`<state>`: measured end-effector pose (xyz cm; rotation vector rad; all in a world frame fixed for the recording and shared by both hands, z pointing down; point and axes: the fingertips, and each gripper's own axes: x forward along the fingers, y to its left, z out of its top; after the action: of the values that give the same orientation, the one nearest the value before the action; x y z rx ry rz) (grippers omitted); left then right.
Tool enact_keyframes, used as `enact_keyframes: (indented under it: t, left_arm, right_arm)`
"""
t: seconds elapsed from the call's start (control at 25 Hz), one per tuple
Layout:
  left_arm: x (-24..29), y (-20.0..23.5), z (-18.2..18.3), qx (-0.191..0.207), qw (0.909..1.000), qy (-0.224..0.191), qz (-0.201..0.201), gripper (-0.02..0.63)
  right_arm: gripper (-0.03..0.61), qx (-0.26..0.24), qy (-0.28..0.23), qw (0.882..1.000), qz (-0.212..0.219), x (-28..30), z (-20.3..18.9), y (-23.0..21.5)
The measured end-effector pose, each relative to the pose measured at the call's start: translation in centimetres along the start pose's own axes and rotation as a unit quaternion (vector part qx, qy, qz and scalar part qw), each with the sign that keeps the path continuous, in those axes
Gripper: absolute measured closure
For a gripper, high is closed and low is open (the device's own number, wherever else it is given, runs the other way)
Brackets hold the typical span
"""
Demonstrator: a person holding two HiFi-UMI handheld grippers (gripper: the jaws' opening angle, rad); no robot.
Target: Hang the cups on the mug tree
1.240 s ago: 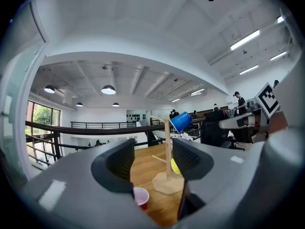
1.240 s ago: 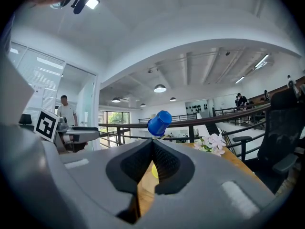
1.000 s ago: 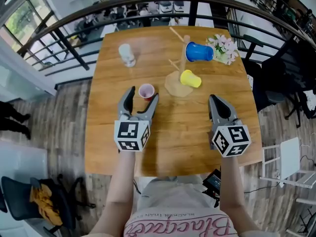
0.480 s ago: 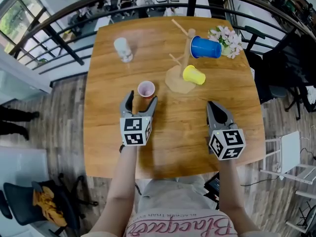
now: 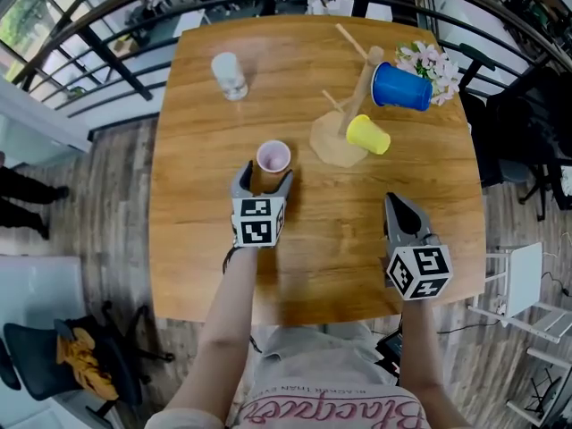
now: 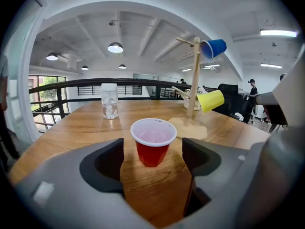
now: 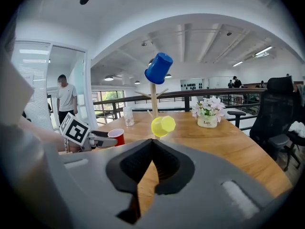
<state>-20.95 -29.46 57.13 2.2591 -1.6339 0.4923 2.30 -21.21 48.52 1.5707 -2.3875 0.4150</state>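
A small red cup (image 5: 273,157) (image 6: 153,141) stands upright on the wooden table (image 5: 206,239). My left gripper (image 5: 264,177) (image 6: 152,162) reaches it from the near side. Its jaws are opening, one fingertip on each side of the cup, and neither pad presses it. The wooden mug tree (image 5: 350,105) (image 6: 193,80) stands to the right and farther back. A blue cup (image 5: 400,87) (image 7: 159,68) hangs on an upper peg and a yellow cup (image 5: 367,135) (image 7: 163,126) on a lower one. My right gripper (image 5: 394,204) (image 7: 152,144) hovers near the front right, shut and empty.
A clear glass (image 5: 229,76) (image 6: 109,100) stands at the back left of the table. A pot of pink flowers (image 5: 431,61) (image 7: 208,112) sits at the back right corner. A black railing (image 5: 116,61) runs behind the table, with chairs on both sides.
My left gripper has moved forward to the red cup, which now stands between its fingertips, and its jaws have spread a little. The right gripper has barely moved.
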Motion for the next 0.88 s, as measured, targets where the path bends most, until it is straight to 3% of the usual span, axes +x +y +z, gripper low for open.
enact_keyframes:
  t: [0.32, 0.44, 0.88]
  left_arm:
    - [2.2, 0.2, -0.8, 0.002, 1.0000, 0.009, 0.003, 0.269]
    - [2.3, 0.4, -0.5, 0.001, 1.0000, 0.002, 0.004, 0.325]
    - [-0.1, 1.5, 3.1, -0.012, 0.9985, -0.053, 0.011, 0.321]
  right_arm:
    - [0.577, 0.006, 0.008, 1.000, -0.011, 0.5, -0.6, -0.5]
    - [0.577, 0.002, 0.009, 1.000, -0.011, 0.8, -0.4, -0.3]
    - [0.577, -0.018, -0.006, 1.000, 0.001, 1.0, 1.6, 0.6]
